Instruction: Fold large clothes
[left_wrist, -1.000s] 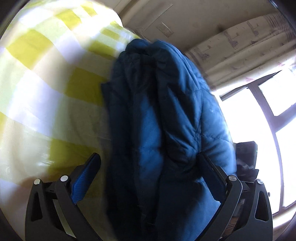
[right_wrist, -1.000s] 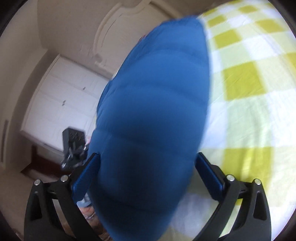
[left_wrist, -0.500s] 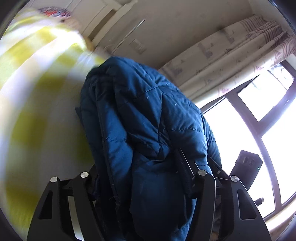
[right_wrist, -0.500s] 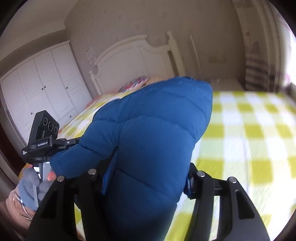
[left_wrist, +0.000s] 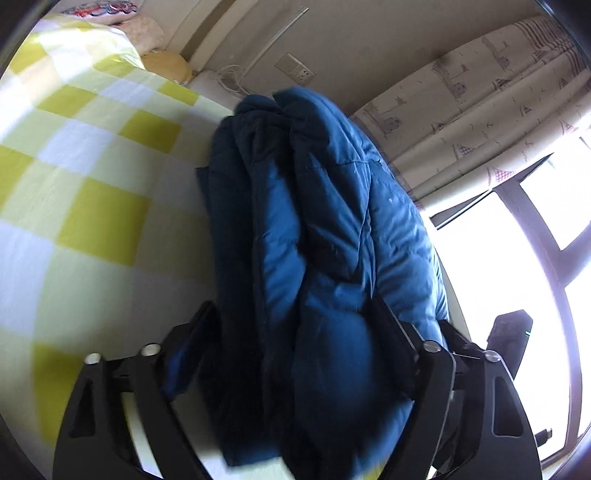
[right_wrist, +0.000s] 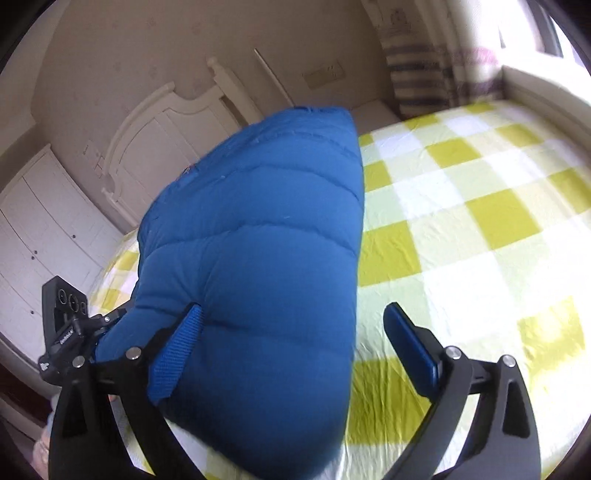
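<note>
Blue quilted puffer jacket, bunched, being carried above yellow-and-white checked bed sheet. Left tool being kept pinched on thick folds. Right tool being widened since half second ago; right finger clear of fabric. Judgement: release onto bed being started.

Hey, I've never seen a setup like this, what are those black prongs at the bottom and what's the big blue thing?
These are two views of one moment, each from a camera mounted on a hand-held gripper that a person carries, one per hand. The black prongs are each tool's two fingers. The left hand-held gripper has a bunched, quilted blue puffer jacket pressed between its fingers. In the other view, the right hand-held gripper has its fingers spread: one finger touches the jacket, the other stands clear of it. Beneath lies a bed with a yellow-and-white checked sheet. The black device at the lower left is probably the other gripper.
</note>
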